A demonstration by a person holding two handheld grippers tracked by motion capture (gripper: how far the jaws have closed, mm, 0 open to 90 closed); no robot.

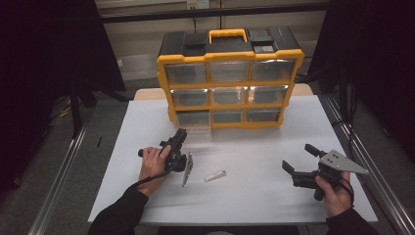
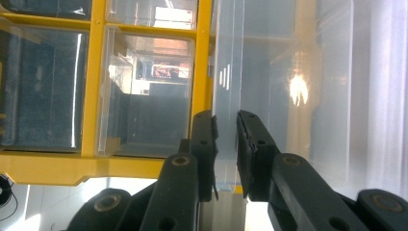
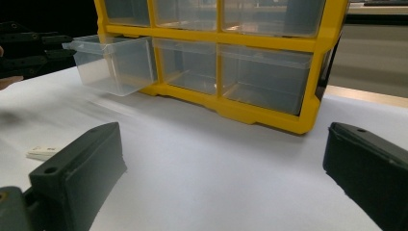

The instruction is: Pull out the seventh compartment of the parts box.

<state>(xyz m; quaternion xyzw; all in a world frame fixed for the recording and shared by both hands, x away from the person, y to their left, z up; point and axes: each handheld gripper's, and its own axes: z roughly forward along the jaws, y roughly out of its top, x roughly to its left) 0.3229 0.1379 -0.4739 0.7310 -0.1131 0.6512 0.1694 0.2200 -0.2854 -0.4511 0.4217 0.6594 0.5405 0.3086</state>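
Drawer [image 3: 113, 65], clear plastic, bottom-left slot of the yellow organiser [image 1: 230, 78], stands pulled partway out toward the near edge of the white table [image 1: 254, 196]. Its travel axis runs near-far, straight out of the cabinet face. Left gripper [image 1: 180, 136] sits right at the drawer front, rolled on its side; in the left gripper view its jaws are pinched narrow on the drawer's front lip [image 2: 226, 120], pads pressing either face. Right gripper [image 1: 299, 159] rests well apart at the near right, jaws spread wide, holding nothing. Small white piece [image 1: 215, 176] lies on the table between the two hands, nearer the left. Judgement: any pull or push follows that near-far line, and the left hand owns it.
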